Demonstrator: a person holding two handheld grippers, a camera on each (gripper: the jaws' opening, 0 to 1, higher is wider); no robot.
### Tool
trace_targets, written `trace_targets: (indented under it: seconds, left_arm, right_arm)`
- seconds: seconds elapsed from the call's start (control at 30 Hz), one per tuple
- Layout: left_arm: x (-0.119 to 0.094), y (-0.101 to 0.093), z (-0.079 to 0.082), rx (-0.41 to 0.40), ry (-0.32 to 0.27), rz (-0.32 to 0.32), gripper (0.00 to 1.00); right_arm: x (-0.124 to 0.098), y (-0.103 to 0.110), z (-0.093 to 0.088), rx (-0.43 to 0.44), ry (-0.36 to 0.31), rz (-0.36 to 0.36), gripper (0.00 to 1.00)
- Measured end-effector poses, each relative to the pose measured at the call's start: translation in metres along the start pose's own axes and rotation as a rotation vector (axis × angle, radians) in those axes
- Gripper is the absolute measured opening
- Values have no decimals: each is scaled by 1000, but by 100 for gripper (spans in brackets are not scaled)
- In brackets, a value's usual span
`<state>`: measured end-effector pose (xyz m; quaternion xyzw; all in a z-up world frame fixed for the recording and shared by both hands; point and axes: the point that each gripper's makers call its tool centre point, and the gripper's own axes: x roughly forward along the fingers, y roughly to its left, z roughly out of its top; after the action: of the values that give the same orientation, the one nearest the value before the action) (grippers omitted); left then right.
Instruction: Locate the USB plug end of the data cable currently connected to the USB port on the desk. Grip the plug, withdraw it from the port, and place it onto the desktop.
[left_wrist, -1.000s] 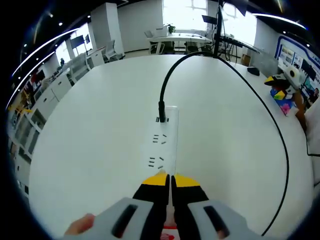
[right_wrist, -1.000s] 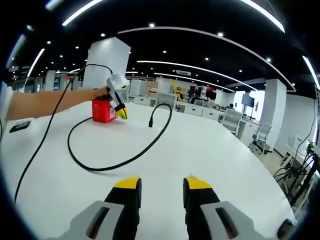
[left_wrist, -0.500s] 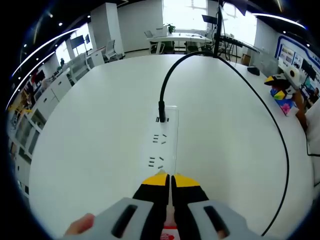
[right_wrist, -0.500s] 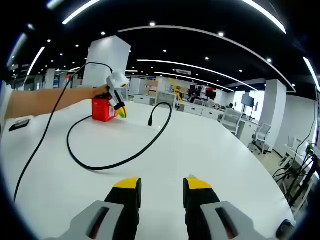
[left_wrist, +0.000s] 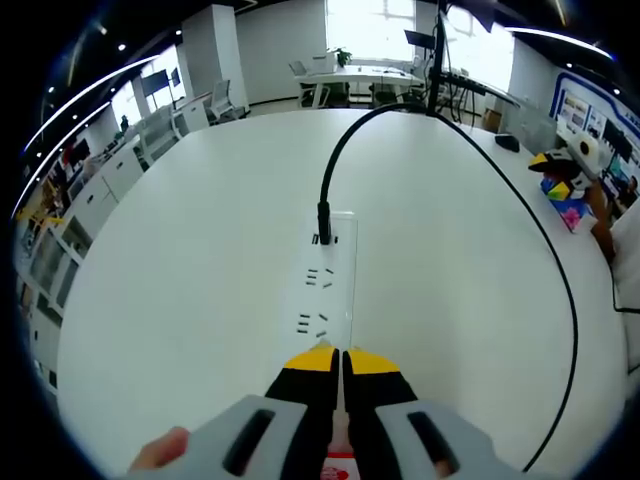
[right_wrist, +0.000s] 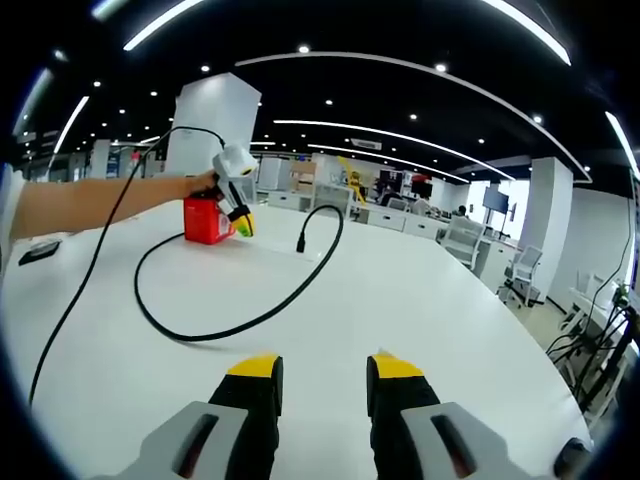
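while pressed down on the near end of the white power strip (left_wrist: 327, 285), left gripper (left_wrist: 340, 358) clenched, yellow tips together with nothing visibly between them; seen in the right gripper view (right_wrist: 243, 226) beside a red box (right_wrist: 207, 221), a bare forearm (right_wrist: 100, 205) reaching in from the left. usb plug (left_wrist: 323, 222) still seated upright in the far end of the strip, black data cable (left_wrist: 350, 135) arching up from it toward the far edge of the white desk (left_wrist: 180, 250), then looping back along the right side. same plug (right_wrist: 300, 242) and cable loop (right_wrist: 210, 330) lying out across the middle of the desk (right_wrist: 440, 300) in the right gripper view. right gripper (right_wrist: 323, 366) released, yellow-tipped jaws parted over bare desktop near the close edge, well apart from the plug, grasping nothing. colourful toy blocks (left_wrist: 562, 190) near the right edge of the desk. office chairs (right_wrist: 465, 240) and further desks beyond the far edge.
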<state>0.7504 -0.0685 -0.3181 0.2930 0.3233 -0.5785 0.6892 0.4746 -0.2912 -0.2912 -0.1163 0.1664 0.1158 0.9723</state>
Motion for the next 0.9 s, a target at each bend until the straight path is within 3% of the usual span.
trace_targets:
  seconds: [0.33, 0.9]
  left_arm:
    - [0, 2, 1, 0, -1, -1, 3]
    - [0, 6, 1, -3, -4, -3, 3]
  right_arm:
    - [2, -2, -6, -12, 43, -17, 37]
    - [4, 0, 1, 0, 37, 24, 39]
